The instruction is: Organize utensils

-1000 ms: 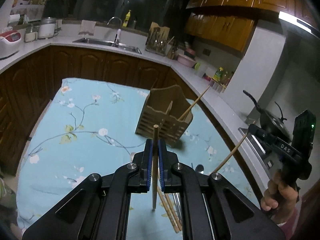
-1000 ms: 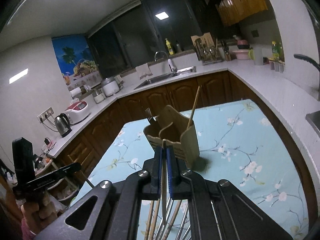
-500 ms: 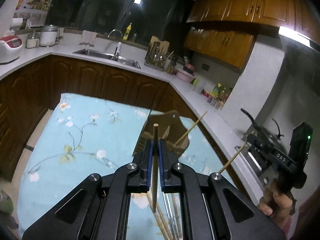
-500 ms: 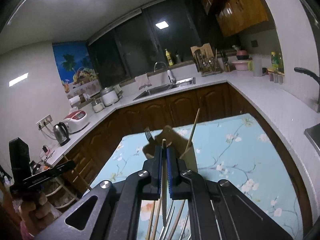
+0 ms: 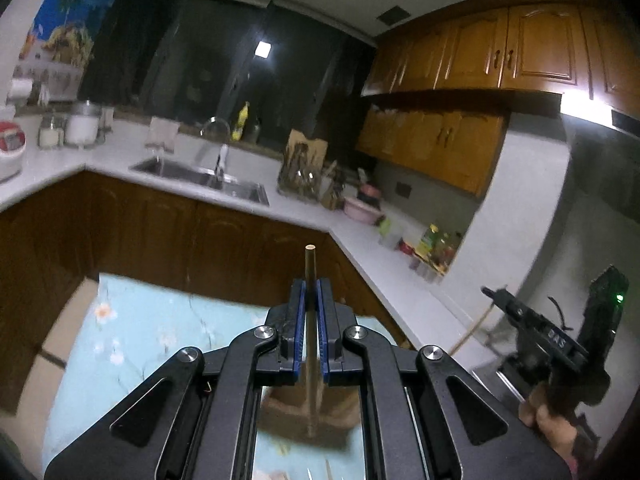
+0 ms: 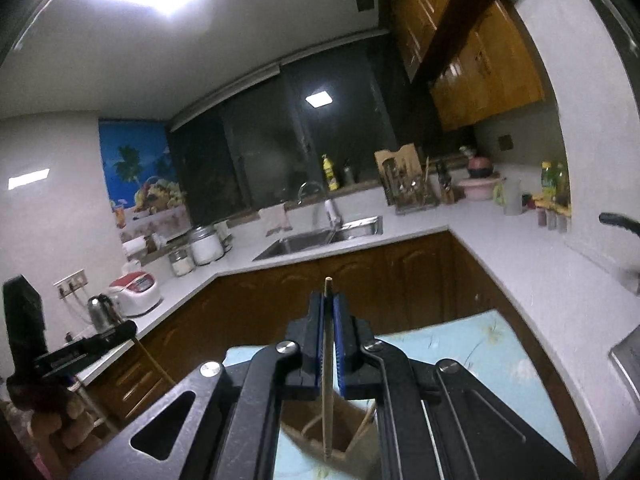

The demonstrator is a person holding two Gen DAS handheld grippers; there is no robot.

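Though the blurred wooden holder (image 6: 332,436) hides behind both clamps, each gripper—left gripper (image 5: 310,300), right gripper (image 6: 329,312)—pinches one chopstick (image 5: 309,320) upright—lengthwise along its fingers.

Two plain wooden chopsticks, one per gripper. Left chopstick (image 5: 310,320) runs upright between the blue fingers (image 5: 298,332), blunt end sticking out on top, lower end over the wooden utensil holder (image 5: 288,412). Right chopstick (image 6: 327,364) is pinched the same way, its lower tip inside the holder's open compartment. Holder stands on the floral surface (image 5: 132,344).
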